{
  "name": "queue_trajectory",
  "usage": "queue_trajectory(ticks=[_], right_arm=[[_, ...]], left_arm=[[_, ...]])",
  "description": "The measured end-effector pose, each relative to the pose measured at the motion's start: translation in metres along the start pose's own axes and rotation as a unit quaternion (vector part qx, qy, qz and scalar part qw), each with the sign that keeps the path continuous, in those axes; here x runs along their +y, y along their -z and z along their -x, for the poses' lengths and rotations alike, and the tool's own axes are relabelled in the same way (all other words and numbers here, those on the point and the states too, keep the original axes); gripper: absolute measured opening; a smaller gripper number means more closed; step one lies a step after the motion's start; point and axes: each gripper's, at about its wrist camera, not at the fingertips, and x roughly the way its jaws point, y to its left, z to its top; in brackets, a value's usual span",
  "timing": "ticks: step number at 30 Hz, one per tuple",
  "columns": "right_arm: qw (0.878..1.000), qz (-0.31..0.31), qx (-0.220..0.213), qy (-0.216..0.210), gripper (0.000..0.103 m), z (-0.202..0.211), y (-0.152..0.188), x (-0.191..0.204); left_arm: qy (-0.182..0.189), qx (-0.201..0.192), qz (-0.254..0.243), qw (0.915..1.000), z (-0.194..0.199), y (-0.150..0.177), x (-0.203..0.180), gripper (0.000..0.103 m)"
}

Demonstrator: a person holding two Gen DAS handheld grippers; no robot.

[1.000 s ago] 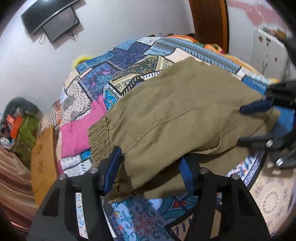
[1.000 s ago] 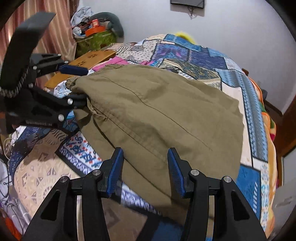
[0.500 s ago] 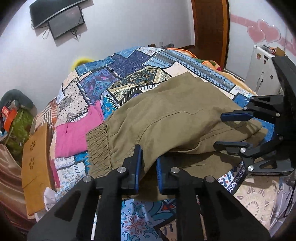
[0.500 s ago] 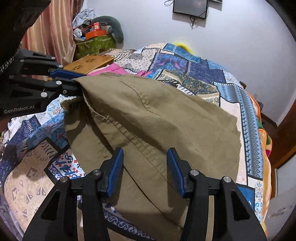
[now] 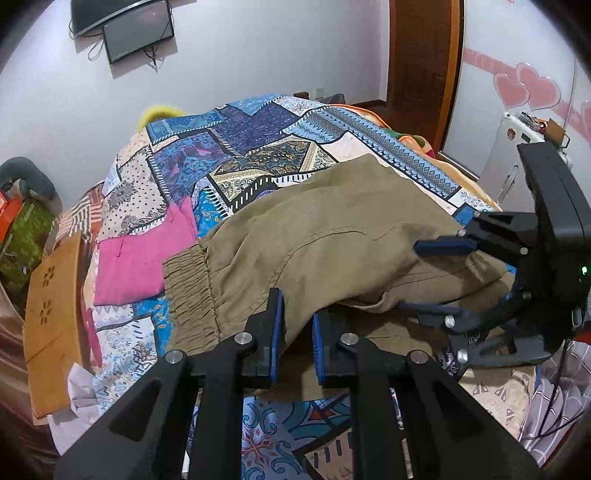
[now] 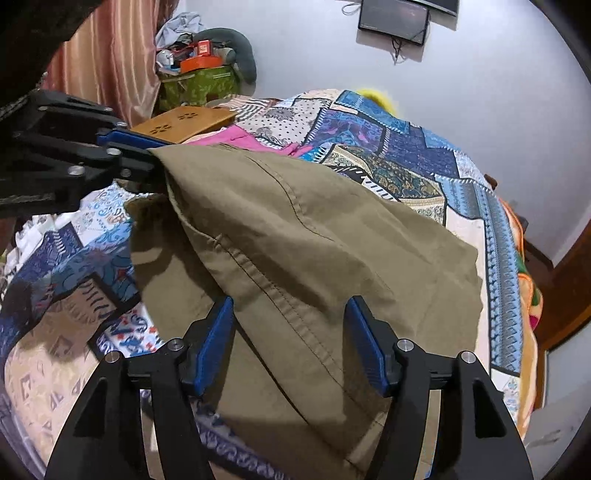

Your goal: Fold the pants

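Note:
Olive-brown pants (image 5: 332,251) lie on a patchwork bedspread (image 5: 229,147), folded over themselves, with the elastic waistband (image 5: 188,295) at the left. My left gripper (image 5: 297,332) is shut on the near edge of the upper layer and lifts it. My right gripper (image 6: 291,347) is open, its blue fingers either side of a stitched seam of the pants (image 6: 295,236). In the left wrist view the right gripper (image 5: 439,277) stands open around the pants' right edge. In the right wrist view the left gripper (image 6: 147,162) pinches the far left corner.
A pink garment (image 5: 136,258) lies left of the waistband. A wooden board (image 5: 48,302) sits at the bed's left edge. A white appliance (image 5: 513,162) and a wooden door (image 5: 421,55) stand at the right. A wall screen (image 5: 136,26) hangs behind the bed.
My left gripper closed on the near edge of the pants and raised it. Both grippers drew back and up slightly. The right gripper stayed open around the cloth.

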Motion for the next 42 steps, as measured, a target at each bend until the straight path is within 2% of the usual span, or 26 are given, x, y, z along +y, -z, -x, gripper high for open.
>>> queue_trajectory(ticks=[1,3,6,9,17,20,25,30,33,37,42], right_arm=[[1.000,-0.007,-0.002,-0.006,0.051,-0.001,0.001,-0.002],[1.000,-0.020,-0.004,-0.021,0.025,-0.001,0.001,-0.006],[0.999,-0.028,0.001,-0.023,0.012,0.000,0.002,-0.008],[0.999,-0.033,0.002,-0.038,0.010,0.006,0.004,-0.009],[0.998,-0.023,0.003,-0.059,0.009,0.031,0.015,0.001],[0.999,-0.010,0.019,-0.050,0.014,0.028,0.021,0.009],[0.999,-0.020,0.017,-0.029,0.023,0.040,0.030,0.007],[0.997,-0.083,0.003,-0.011,0.024,0.069,0.043,-0.023],[0.992,-0.128,-0.001,0.019,0.026,0.082,0.056,-0.047],[0.980,-0.193,0.006,0.051,0.036,0.091,0.077,-0.080],[0.964,-0.261,0.027,0.049,0.036,0.086,0.101,-0.100]], left_arm=[[0.001,0.001,-0.001,1.0000,-0.001,0.000,0.000,0.014],[-0.003,0.004,-0.007,1.0000,-0.003,0.002,-0.003,0.015],[-0.011,0.004,-0.016,0.9998,-0.003,0.004,-0.006,0.015],[-0.014,0.008,-0.021,0.9997,-0.002,0.009,-0.007,0.015],[-0.021,0.030,-0.037,0.9987,-0.005,0.038,-0.014,0.015],[-0.020,0.043,-0.025,0.9986,-0.006,0.050,-0.012,0.015],[-0.008,0.029,0.023,0.9993,0.020,0.060,0.008,0.019],[-0.037,0.014,0.092,0.9950,0.039,0.063,0.050,0.042],[-0.062,0.031,0.114,0.9910,0.031,0.062,0.066,0.043],[-0.033,0.059,0.156,0.9855,0.011,0.064,0.077,0.043],[-0.012,0.069,0.200,0.9774,-0.015,0.068,0.082,0.043]])
